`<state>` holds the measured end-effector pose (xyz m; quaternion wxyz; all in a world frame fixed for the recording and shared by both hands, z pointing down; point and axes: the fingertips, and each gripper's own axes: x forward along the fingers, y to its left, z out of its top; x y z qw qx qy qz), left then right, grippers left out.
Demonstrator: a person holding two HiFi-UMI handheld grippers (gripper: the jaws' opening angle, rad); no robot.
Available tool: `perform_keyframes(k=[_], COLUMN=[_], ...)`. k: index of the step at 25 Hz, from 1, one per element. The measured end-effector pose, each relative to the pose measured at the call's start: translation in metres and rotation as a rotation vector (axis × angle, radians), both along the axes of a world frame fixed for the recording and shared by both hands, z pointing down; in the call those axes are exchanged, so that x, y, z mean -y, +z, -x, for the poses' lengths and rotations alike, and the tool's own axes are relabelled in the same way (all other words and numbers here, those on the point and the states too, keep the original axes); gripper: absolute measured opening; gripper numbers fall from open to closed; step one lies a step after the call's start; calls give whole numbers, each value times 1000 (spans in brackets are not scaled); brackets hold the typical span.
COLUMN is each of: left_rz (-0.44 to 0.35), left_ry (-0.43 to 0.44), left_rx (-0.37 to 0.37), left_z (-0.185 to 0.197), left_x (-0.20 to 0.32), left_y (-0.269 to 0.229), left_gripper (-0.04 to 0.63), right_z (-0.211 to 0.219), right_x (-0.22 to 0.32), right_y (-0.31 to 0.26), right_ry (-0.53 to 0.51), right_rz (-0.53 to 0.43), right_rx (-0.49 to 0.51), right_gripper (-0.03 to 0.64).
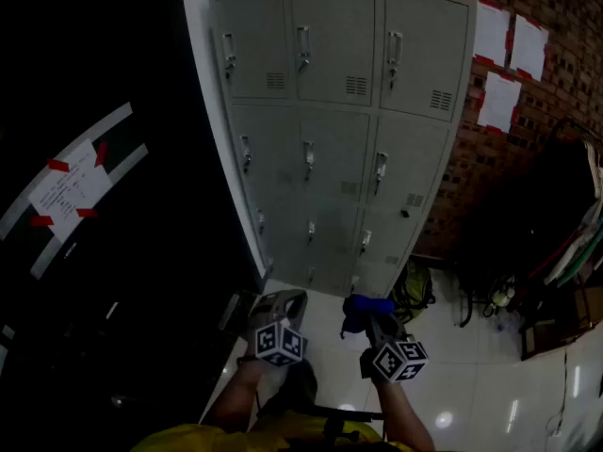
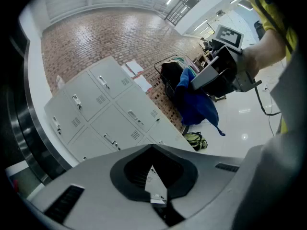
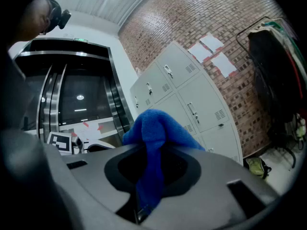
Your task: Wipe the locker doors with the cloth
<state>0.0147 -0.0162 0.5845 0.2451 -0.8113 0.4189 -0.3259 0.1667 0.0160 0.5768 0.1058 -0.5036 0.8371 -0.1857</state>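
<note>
A bank of grey lockers [image 1: 344, 130] stands against the brick wall, three columns wide, all doors closed. It also shows in both gripper views, as lockers [image 2: 105, 109] and lockers [image 3: 187, 95]. My right gripper [image 1: 375, 314] is shut on a blue cloth [image 1: 366, 306], well short of the bottom doors. In the right gripper view the cloth [image 3: 153, 138] bunches above the jaws [image 3: 151, 152] and hangs down between them. My left gripper [image 1: 281, 299] sits beside it, jaws together with nothing in them [image 2: 152, 150]. From there the cloth [image 2: 194, 104] dangles off the right gripper [image 2: 211, 78].
White sheets of paper [image 1: 504, 55] are stuck to the brick wall right of the lockers. A yellow-green bag [image 1: 412, 290] lies on the glossy white floor [image 1: 471, 365] by the locker base. Dark hanging items and cables [image 1: 528, 252] crowd the right. Dark glass panels with a taped notice [image 1: 71, 191] run along the left.
</note>
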Motion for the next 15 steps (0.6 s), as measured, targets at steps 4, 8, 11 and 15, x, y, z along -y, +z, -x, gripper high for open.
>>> perform_keyframes(k=[4,8,11,15], left_rz=[14,-9,-32,-67], left_ry=[21,61,47,35], left_rx=[46,80,29,17], left_z=[24,47,65,69], left_x=[116,244,326,409], left_y=[16,-20,-66,-96], left_gripper=[-6,-6,-6,-6], right_z=[21,52,77,90], right_x=[120,258,333,401], right_y=[6,-27,-67,-107], right_ry=[28,32,16,13], right_rz=[-18,-65,-120,-172], right_rx=[-9,-23,-27,-73], right_gripper=[71,71,72,71])
